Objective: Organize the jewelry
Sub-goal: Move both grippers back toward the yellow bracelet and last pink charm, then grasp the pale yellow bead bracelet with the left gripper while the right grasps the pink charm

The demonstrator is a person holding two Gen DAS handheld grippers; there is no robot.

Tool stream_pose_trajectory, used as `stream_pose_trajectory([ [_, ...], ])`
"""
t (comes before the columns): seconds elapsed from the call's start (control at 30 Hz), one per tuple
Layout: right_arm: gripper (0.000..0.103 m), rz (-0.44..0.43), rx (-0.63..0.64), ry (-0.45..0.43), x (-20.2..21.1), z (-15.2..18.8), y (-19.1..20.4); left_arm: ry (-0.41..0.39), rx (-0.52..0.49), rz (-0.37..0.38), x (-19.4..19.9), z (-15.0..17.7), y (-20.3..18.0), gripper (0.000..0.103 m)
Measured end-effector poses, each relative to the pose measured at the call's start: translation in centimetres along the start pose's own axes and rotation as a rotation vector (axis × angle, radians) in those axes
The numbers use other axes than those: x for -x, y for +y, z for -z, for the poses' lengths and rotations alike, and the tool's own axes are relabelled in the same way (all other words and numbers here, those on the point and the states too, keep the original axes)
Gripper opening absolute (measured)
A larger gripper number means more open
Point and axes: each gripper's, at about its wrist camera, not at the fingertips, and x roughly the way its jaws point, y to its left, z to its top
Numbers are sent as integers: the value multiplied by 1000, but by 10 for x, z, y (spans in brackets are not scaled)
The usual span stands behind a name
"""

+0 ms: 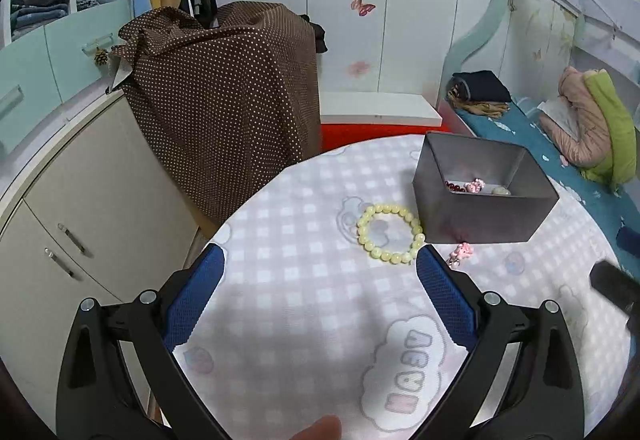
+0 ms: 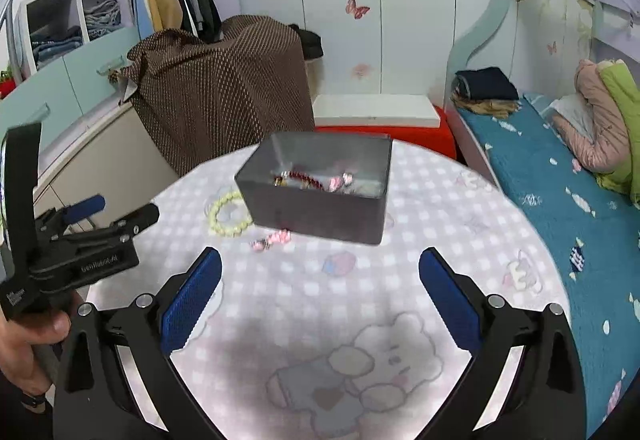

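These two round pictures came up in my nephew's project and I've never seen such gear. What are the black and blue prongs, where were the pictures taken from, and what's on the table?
No robot: a person holds a hand-gripped claw in each hand, each carrying a fisheye camera looking along its two blue-padded fingers. One picture is from the left claw, the other from the right claw; both are open and empty. On the checked tablecloth stands a grey box already containing some jewelry. Beside it lie a pale yellow bead bracelet and a small pink trinket.
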Motion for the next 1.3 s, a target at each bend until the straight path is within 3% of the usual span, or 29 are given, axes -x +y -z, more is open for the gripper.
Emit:
stream_pose_trajectory([
  [0.53,95,-31,17,88,-35,8,11,157,-16,1,-110,-15,-7,95],
  [0.57,95,-31,17,92,-38,8,11,167,-19,5,-114,-15,-8,90],
  [0.6,95,-31,16,96,-39,8,10,186,-20,17,-119,-14,-9,73],
  [0.67,95,-32,12,101,-42,7,10,190,-9,41,-123,-13,-8,67],
  [0.73,95,-33,7,108,-46,7,10,186,-30,56,-122,-14,-10,52],
  [0.87,95,-39,-4,123,-54,7,11,186,-59,83,-116,-12,-12,13],
  [0.9,95,-40,-8,128,-57,7,12,188,-55,93,-114,-10,-10,9],
  [1.1,94,-39,-24,146,-78,4,24,179,9,123,-88,5,9,9],
  [1.3,77,-8,-37,164,-103,-1,44,162,34,123,-62,16,23,9],
])
